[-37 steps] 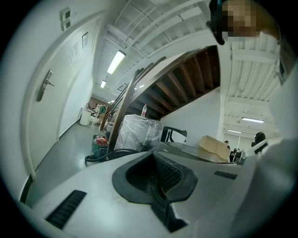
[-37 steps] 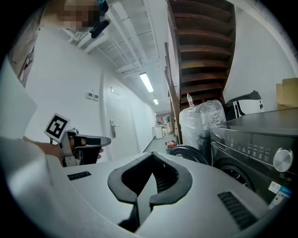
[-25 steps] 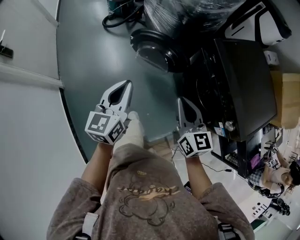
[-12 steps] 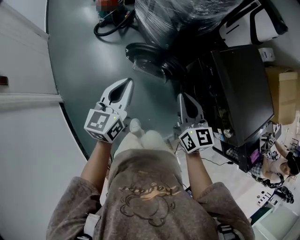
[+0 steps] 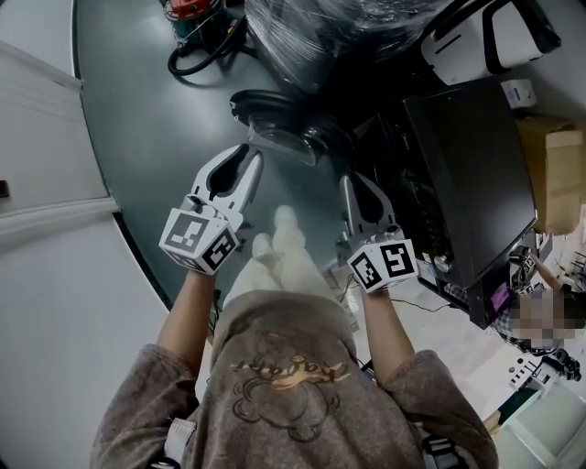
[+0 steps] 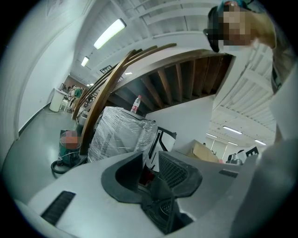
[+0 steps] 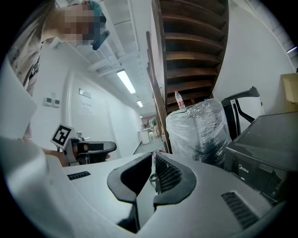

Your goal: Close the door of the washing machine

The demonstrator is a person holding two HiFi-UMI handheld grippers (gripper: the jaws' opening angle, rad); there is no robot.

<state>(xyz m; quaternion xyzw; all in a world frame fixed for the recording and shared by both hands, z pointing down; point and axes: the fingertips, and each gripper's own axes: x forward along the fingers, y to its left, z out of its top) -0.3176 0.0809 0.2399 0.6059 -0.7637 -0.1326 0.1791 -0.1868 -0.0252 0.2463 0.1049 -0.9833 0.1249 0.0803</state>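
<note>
The black washing machine (image 5: 467, 174) stands at the right, and it shows at the right edge of the right gripper view (image 7: 263, 155) too. Its round dark door (image 5: 279, 114) hangs open over the grey floor, left of the drum. My left gripper (image 5: 245, 149) hovers just short of the door's near rim. Its jaws have just been opening; a narrow gap shows between them (image 6: 150, 160) with nothing in it. My right gripper (image 5: 350, 179) is shut and empty (image 7: 153, 162), close to the machine's front beside the door's hinge side.
A plastic-wrapped bulk (image 5: 339, 32) and a white-and-black appliance (image 5: 485, 37) stand behind the machine. Cables and a small green machine (image 5: 197, 27) lie on the floor at the top left. A white partition (image 5: 46, 275) runs along the left. A cardboard box (image 5: 549, 174) sits at the right.
Both grippers have moved forward toward the open door, which now lies just ahead of them. The left jaws have parted slightly. The person's foot has stepped forward between the arms.
</note>
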